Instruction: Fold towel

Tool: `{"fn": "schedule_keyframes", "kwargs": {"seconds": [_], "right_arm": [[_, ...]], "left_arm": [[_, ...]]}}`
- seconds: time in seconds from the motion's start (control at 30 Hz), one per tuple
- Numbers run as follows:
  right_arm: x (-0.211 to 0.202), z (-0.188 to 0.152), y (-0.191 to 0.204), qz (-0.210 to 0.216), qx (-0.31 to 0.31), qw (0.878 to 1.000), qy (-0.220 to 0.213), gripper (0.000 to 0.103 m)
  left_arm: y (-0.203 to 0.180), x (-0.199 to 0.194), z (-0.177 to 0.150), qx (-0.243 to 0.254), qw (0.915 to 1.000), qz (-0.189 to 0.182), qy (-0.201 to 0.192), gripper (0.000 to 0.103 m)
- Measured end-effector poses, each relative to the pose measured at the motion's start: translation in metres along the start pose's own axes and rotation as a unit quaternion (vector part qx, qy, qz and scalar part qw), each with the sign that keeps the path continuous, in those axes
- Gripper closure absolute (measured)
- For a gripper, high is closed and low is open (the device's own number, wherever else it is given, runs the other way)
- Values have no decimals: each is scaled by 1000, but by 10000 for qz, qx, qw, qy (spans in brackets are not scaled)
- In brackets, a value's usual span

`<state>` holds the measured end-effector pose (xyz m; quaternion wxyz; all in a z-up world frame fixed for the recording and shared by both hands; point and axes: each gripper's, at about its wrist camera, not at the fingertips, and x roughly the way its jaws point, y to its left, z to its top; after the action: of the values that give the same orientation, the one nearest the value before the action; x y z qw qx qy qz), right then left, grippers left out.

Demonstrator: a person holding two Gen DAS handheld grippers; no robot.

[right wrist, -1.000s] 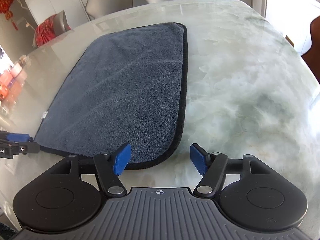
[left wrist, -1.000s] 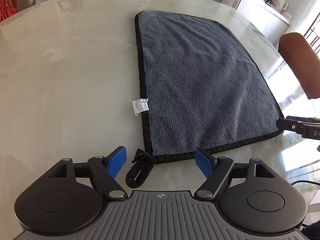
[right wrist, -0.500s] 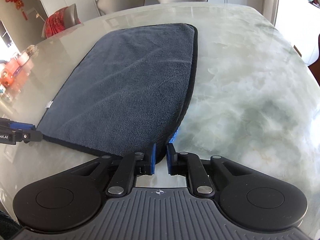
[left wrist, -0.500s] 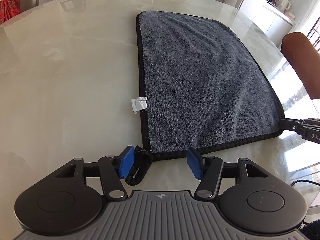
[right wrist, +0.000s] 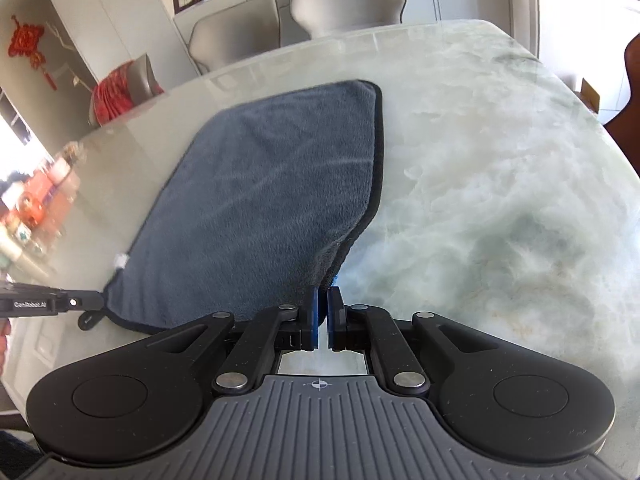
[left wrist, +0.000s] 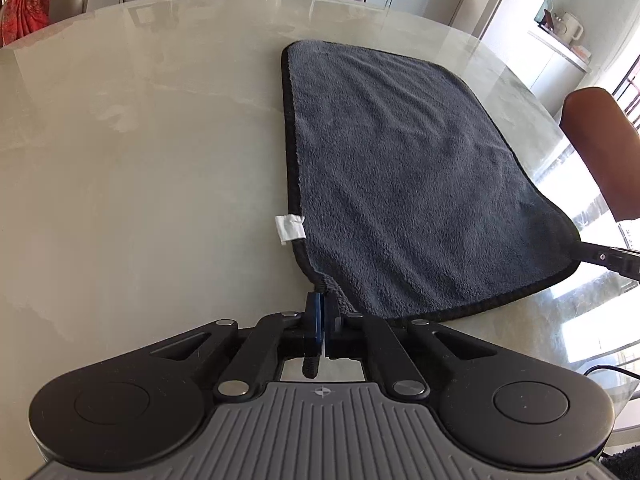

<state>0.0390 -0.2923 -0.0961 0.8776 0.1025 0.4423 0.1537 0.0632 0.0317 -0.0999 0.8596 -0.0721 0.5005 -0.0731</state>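
Note:
A dark grey towel (left wrist: 408, 184) with black trim and a white tag (left wrist: 290, 229) lies spread on the marble table (left wrist: 140, 184). My left gripper (left wrist: 321, 307) is shut on the towel's near left corner, its hanging loop between the jaws. My right gripper (right wrist: 323, 300) is shut on the towel's (right wrist: 260, 208) near right corner, which is lifted off the table. Each gripper shows in the other's view, the right one in the left wrist view (left wrist: 608, 258), the left one in the right wrist view (right wrist: 52, 302).
The table (right wrist: 500, 184) is pale green marble with a rounded edge. Beige chairs (right wrist: 344, 0) stand at the far side, one with a red cushion (left wrist: 28, 4). A brown chair back (left wrist: 600, 148) stands on the right. A counter with a kettle (left wrist: 568, 28) is beyond.
Both grippers have closed on the towel's near corners, the right one first, then the left. Both corners now rise off the table, and the towel's near edge is pulled up.

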Motion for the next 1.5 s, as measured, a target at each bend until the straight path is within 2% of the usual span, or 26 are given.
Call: {"fn": "schedule_keyframes", "kwargs": {"seconds": [0.37,0.73,1.07,1.27,1.5], "right_arm": [[0,10,-4,193,253,9995,-48,98],[-9,35,-10,561,532,9959,-463,98],[14,88,-27,777,867,9911,-640,98],[59,127,-47,560,1236,9903,-300,98],[107,171,-63,563,1453,9878,-56,98]], "left_arm": [[1,-6,10,-43,9998,-30,-191,103],[6,-18,35,-20,9983,-29,-574,103],[-2,-15,99,232,9935,-80,-1110,103],[-5,7,151,284,9901,34,-1374,103],[0,47,203,226,9900,225,-1372,103]]}}
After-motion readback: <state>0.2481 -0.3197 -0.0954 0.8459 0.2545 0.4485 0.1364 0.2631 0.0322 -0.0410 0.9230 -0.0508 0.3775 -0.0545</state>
